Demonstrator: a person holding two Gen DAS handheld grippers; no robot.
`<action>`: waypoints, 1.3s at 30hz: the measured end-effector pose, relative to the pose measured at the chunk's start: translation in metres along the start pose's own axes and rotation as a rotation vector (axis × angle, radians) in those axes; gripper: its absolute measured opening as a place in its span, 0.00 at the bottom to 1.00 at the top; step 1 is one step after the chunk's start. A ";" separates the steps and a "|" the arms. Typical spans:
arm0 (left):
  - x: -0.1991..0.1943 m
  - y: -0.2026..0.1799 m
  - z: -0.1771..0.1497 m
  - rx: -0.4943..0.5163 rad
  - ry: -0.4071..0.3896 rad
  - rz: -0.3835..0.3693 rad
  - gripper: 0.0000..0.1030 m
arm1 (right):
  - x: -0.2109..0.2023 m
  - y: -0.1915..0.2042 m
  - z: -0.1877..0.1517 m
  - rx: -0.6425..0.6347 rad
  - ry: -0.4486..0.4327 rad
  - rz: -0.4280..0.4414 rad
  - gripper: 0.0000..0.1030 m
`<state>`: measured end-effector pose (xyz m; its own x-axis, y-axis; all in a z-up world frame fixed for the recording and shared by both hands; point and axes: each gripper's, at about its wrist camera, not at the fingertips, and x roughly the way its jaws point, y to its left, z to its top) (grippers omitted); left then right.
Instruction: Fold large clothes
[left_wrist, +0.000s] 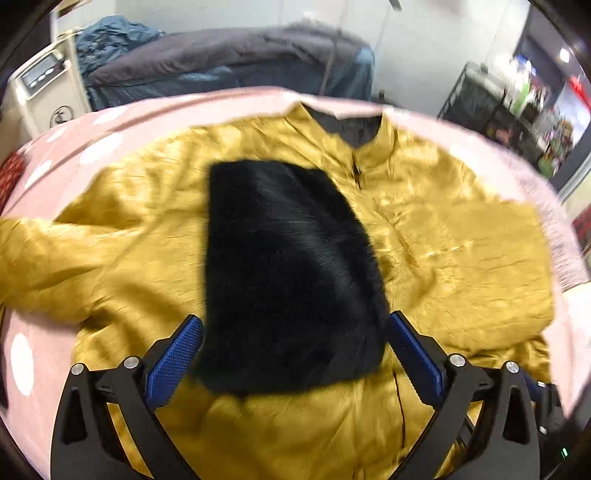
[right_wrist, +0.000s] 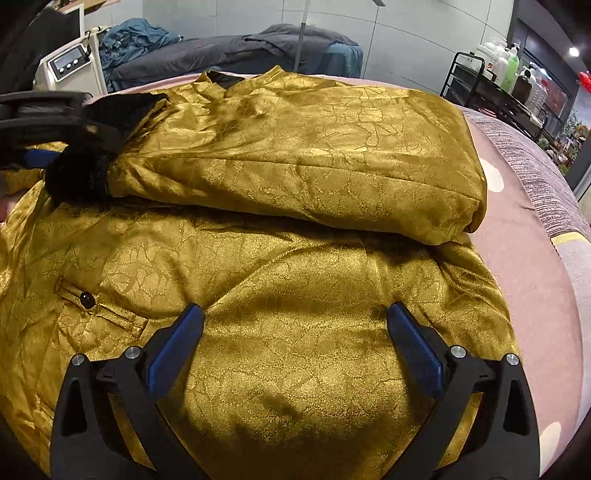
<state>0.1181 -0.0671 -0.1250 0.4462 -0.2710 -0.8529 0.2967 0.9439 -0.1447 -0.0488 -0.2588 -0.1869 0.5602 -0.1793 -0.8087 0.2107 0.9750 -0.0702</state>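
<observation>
A gold patterned jacket (left_wrist: 461, 236) lies spread on the pink bed cover (left_wrist: 48, 354), collar at the far side. One sleeve (right_wrist: 314, 155) is folded across the body and ends in a black fur cuff (left_wrist: 288, 273). My left gripper (left_wrist: 295, 325) stands wide open just above the jacket, with the cuff lying between its blue pads (left_wrist: 177, 354); the picture is blurred and no squeeze shows. The right wrist view shows that gripper's finger (right_wrist: 37, 157) beside the cuff (right_wrist: 77, 177). My right gripper (right_wrist: 295, 321) is open over the jacket's lower front, nothing between its fingers.
A buttoned pocket flap (right_wrist: 88, 301) sits left of the right gripper. Behind the bed is a second bed with dark bedding (right_wrist: 229, 51), a white machine with a display (right_wrist: 68, 64) at the left, and a black rack of bottles (right_wrist: 495, 74) at the right. A grey striped blanket (right_wrist: 546, 177) edges the right side.
</observation>
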 end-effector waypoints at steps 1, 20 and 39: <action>-0.009 0.008 -0.001 -0.017 -0.023 -0.002 0.94 | 0.000 -0.001 0.000 0.000 -0.003 -0.002 0.95; -0.137 0.314 -0.140 -0.655 -0.221 0.513 0.89 | -0.001 0.002 -0.003 0.000 -0.024 -0.018 0.95; -0.221 0.388 -0.144 -0.558 -0.252 0.422 0.27 | -0.001 0.004 -0.003 0.001 -0.028 -0.031 0.95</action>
<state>0.0128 0.3858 -0.0645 0.6270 0.1646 -0.7614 -0.3862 0.9145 -0.1204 -0.0515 -0.2541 -0.1880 0.5753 -0.2133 -0.7897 0.2294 0.9687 -0.0945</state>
